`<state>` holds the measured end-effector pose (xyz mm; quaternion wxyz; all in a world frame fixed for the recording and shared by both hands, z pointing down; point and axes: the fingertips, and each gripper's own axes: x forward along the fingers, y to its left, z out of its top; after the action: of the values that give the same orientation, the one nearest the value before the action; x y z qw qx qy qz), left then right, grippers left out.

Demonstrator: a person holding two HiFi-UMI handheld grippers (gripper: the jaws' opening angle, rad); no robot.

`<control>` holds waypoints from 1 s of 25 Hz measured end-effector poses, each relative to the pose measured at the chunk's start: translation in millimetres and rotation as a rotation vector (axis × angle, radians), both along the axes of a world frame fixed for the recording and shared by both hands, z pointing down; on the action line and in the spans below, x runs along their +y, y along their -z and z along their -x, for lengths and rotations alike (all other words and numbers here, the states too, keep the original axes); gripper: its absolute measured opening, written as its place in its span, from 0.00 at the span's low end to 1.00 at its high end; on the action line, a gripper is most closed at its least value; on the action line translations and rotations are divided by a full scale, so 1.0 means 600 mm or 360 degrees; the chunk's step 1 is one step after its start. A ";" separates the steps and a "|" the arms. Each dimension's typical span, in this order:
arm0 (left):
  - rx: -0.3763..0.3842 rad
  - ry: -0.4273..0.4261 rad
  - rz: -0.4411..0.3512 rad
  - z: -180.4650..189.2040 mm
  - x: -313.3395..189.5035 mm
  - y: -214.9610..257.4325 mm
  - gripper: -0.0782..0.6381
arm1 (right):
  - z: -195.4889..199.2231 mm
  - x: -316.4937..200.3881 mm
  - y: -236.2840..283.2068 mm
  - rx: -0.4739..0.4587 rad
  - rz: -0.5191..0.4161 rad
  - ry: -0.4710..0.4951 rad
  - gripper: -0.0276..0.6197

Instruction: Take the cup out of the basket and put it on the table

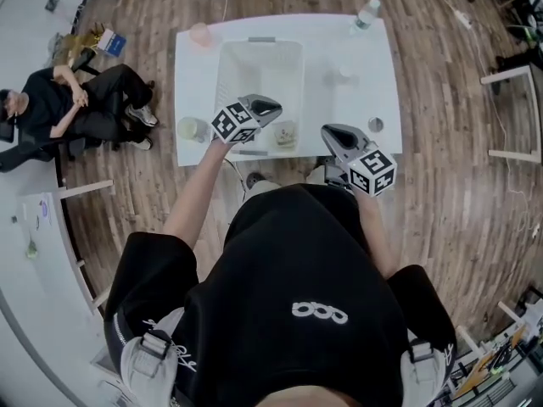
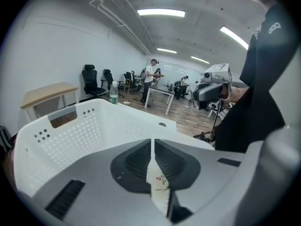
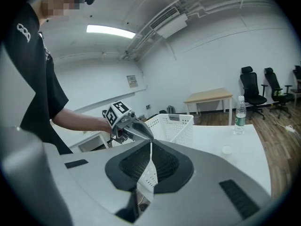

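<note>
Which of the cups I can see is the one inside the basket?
The pale printed cup in the basket's near corner, by the left hand-held gripper. The pink cup and greenish cup stand outside, on the table.

White perforated basket, white table; left gripper, right gripper grey, black-white marker cubes; brown plank floor.

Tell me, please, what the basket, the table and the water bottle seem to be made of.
Basket: white matte plastic, judging by its moulded perforated walls. Table: smooth white top, probably laminate; its core is hidden. Water bottle: clear plastic, apparently, with green label.
</note>
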<state>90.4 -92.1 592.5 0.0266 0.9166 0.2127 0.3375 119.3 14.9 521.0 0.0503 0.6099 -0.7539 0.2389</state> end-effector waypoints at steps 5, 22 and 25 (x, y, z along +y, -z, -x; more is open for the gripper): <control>-0.0257 -0.0190 0.0008 -0.017 0.005 -0.078 0.22 | -0.014 0.021 -0.012 -0.0017 0.0012 -0.0158 0.09; -0.0798 -0.0524 0.0174 0.025 0.042 -0.257 0.26 | -0.024 0.083 -0.032 -0.0074 0.0085 -0.0566 0.09; -0.0825 -0.0551 0.0233 0.024 0.046 -0.258 0.25 | -0.023 0.089 -0.037 -0.0080 0.0095 -0.0609 0.09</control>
<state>76.2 -64.6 747.4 0.0878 0.7460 0.3754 0.5430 133.3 68.2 543.2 0.0033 0.7343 -0.6177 0.2815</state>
